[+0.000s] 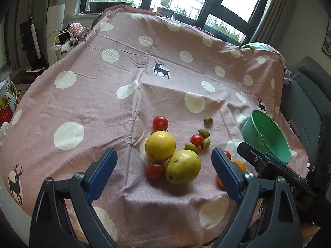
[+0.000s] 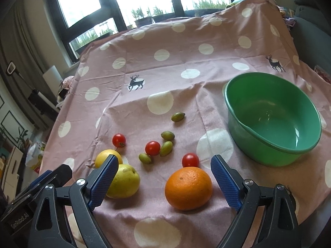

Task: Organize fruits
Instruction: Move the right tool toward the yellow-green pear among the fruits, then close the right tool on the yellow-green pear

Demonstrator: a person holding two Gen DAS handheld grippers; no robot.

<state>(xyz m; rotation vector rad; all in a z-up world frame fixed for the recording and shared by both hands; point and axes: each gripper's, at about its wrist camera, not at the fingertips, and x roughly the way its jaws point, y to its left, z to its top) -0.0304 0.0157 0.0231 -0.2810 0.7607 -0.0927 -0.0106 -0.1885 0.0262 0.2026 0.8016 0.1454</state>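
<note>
In the left wrist view, your left gripper (image 1: pixel 163 161) hangs over the surface (image 1: pixel 93 107), which is covered with a pink dotted cloth. Its blue fingers (image 1: pixel 103 171) stand wide apart and hold nothing. Between them, lower on the cloth, you see the yellow citrus (image 1: pixel 160 145) touching the yellow-green fruit (image 1: pixel 183 167), with one cherry tomato (image 1: pixel 155 170) just beside both. Another tomato (image 1: pixel 160 123) lies behind the citrus. Small green fruits (image 1: pixel 203 133) lie a little to the right. The green bowl (image 1: pixel 266 136) stands at the right side, partly behind your other gripper.

In the right wrist view, your right gripper (image 2: pixel 164 169) also has its fingers (image 2: pixel 225 181) wide open and empty. The orange (image 2: pixel 188 188) lies between them on the cloth, not touched by them. A cherry tomato (image 2: pixel 190 160) sits just behind the orange. The bowl (image 2: pixel 273 142) is upright and empty, at the right, well apart from the fruits.
</note>
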